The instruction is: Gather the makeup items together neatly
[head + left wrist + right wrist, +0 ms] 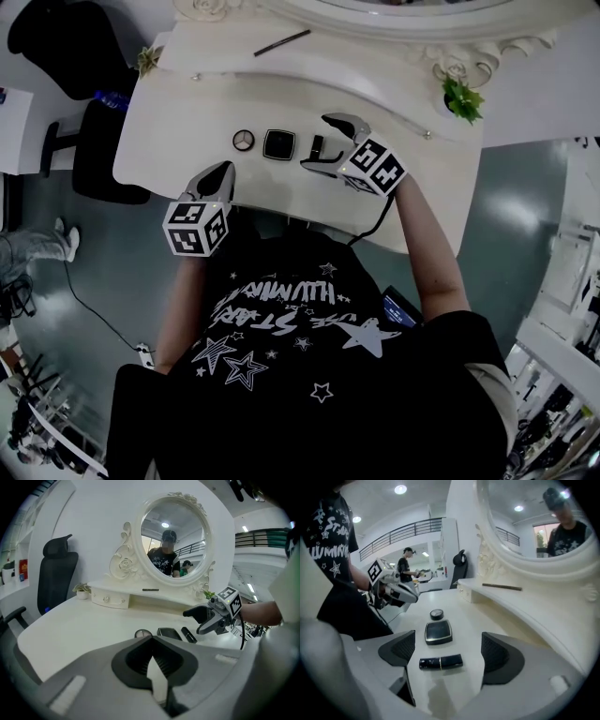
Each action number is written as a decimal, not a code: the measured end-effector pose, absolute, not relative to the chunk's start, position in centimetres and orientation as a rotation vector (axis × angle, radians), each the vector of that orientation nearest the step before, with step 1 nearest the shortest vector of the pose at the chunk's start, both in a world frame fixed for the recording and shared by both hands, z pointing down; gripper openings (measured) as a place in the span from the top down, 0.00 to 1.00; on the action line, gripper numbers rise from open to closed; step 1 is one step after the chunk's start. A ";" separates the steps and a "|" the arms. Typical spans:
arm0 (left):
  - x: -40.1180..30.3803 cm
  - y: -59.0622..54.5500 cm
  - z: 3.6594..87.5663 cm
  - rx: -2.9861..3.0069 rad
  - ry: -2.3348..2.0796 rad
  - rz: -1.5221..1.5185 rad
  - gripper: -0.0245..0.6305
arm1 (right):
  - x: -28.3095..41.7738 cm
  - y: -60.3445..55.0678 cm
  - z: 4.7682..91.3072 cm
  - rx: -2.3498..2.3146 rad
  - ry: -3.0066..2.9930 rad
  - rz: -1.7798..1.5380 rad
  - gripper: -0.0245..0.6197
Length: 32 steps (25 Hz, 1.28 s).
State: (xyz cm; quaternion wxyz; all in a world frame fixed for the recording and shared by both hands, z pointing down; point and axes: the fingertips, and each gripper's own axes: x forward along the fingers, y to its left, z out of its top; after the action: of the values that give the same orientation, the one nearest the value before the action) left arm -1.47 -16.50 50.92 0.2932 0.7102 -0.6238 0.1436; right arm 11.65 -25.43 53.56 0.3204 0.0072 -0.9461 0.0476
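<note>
My right gripper (449, 649) stands wide open and holds nothing. The black lipstick (440, 662) lies crosswise on the white dressing table (497, 613) between its pads, untouched. Just beyond sit the square compact (438, 632) and then the round compact (436, 614), in a row. My left gripper (152, 660) is clenched on nothing.

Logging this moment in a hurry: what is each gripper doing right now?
left gripper: closed, nothing in it.
right gripper: open, holding nothing; the black lipstick lies loose between its jaws.
</note>
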 end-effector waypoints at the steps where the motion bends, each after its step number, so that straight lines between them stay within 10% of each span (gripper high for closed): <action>1: -1.7 -16.7 50.7 1.899 -1.663 0.380 0.96 | 11.3 -25.9 52.7 0.071 -2.523 0.151 0.24; 32: -16.7 -26.3 49.6 2.207 -1.293 0.412 0.96 | -0.5 -40.4 46.1 1.631 -2.223 0.602 0.31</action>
State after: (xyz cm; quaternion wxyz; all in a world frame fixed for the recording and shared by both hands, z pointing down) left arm -16.68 -26.27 49.64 0.2720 0.8197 -0.4803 0.1531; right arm -0.53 -40.45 46.12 0.1590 0.5707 -0.7776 0.2105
